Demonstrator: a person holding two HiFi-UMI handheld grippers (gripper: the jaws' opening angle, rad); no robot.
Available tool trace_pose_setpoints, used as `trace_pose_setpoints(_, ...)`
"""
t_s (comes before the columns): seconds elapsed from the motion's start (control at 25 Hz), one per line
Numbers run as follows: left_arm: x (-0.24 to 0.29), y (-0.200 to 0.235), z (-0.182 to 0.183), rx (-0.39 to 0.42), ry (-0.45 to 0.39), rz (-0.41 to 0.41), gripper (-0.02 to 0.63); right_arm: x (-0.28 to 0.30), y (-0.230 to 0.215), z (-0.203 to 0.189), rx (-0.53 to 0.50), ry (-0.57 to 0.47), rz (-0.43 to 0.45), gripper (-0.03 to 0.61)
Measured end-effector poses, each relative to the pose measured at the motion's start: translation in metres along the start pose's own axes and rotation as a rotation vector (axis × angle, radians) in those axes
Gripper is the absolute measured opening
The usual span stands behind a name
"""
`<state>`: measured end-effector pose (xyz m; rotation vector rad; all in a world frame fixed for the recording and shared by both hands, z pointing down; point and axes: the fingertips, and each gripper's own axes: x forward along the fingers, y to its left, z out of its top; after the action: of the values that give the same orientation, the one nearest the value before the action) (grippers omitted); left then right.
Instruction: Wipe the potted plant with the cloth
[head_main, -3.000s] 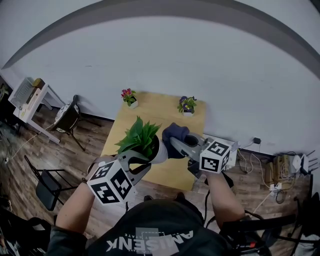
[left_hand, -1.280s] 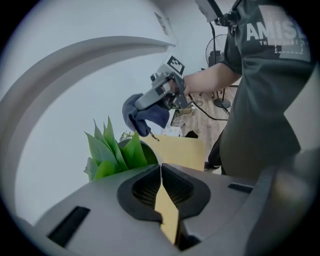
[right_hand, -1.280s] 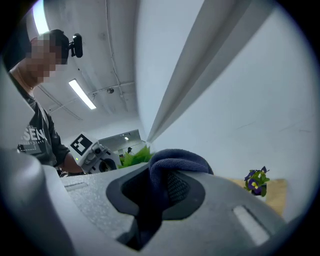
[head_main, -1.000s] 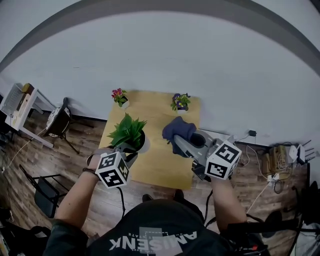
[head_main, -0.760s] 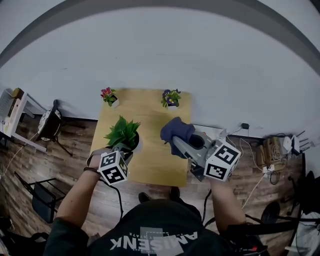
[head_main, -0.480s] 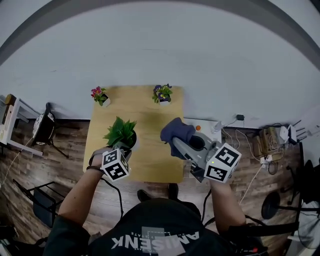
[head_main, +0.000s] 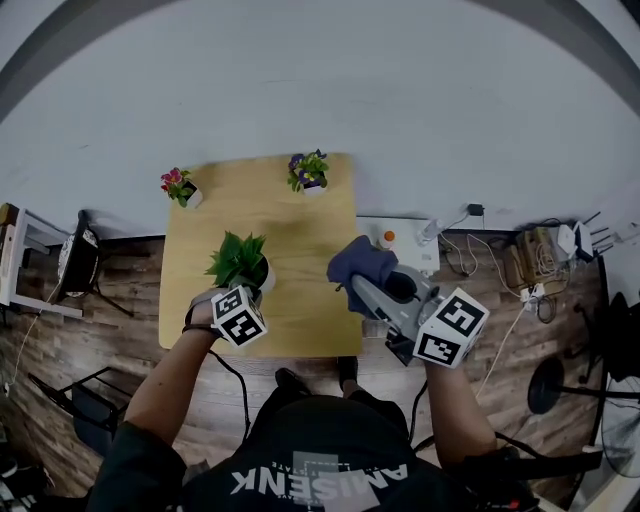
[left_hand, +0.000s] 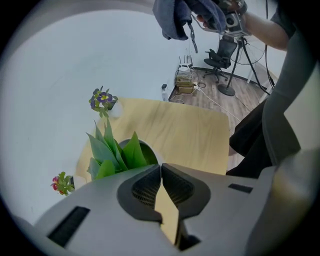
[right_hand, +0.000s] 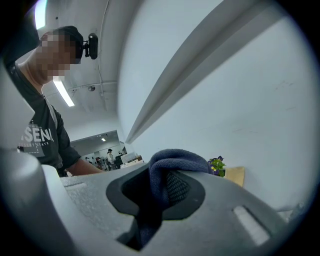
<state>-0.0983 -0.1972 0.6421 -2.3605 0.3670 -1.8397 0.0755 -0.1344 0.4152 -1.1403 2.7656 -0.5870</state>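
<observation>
Compare with the head view three seconds back: find the potted plant (head_main: 240, 262) no longer raised close under the camera but brought down to the wooden table (head_main: 300, 225), toward its near left part. Cannot confirm from these views whether resting on the top or held just above it. Find the cloth (head_main: 362, 262) no longer against the pot; now apart to the right, level with the table's right edge in the head view.

Read the left gripper (head_main: 254, 291) as almost fully closed, tips pinched on the rim of the white pot (head_main: 264, 280), only a sliver of tabletop visible between the pads lower down. Read the right gripper (head_main: 355, 284) as clamped on the dark blue cloth, one fold bulging up out of the jaws.

Treat wiping contact as broken for now. Judge the step in hand as setting the plant down. Expect any further wiping to need the cloth carried back across to the leaves (left_hand: 112, 152).

Check containers:
- White pot: holds broad green leaves, upright, dark at the mouth.
- Red-flowered pot (head_main: 177, 186): far left edge of the table.
- Purple-flowered pot (head_main: 308, 170): far right edge, well apart from both grippers.
</observation>
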Motion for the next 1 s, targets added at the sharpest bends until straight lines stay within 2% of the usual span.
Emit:
trace_pose_setpoints(0.24, 0.020, -0.001, 0.004, 0.006, 0.010, -0.012, 0.014, -0.014, -0.006, -0.013, 0.022, -0.001, -0.048, 0.051)
trace_pose_setpoints(0.68, 0.035, -0.010, 0.011, 0.087, 0.027, -0.038, 0.012, -0.020, -0.013, -0.025, 0.060, -0.011, -0.087, 0.051)
trace_pose_setpoints(1.0, 0.039, 0.001, 0.011, 0.067, -0.002, 0.001, 0.026, -0.024, -0.020, -0.034, 0.080, -0.010, -0.111, 0.051)
